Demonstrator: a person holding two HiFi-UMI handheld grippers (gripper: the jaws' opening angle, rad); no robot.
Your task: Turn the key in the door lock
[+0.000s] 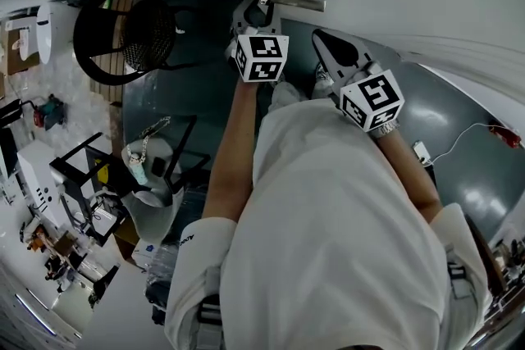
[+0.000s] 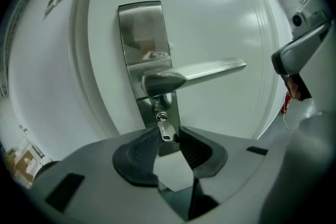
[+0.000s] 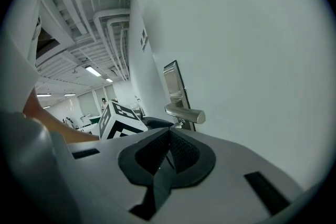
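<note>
We see the key [image 2: 165, 129] in the lock [image 2: 161, 117] under the lever handle [image 2: 194, 75] on the door plate [image 2: 142, 34]. Head's long axis is near vertical, bottom tilted slightly right. Left gripper [image 2: 169, 139] clamps the head between both pads. Right gripper [image 3: 168, 139] is closed on nothing, off to the handle's side.

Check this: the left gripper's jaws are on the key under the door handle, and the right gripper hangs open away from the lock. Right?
Not open: the right gripper is shut, pads together on nothing, as the right gripper view shows. The rest holds: the left gripper has its jaws on the key under the door handle.
</note>
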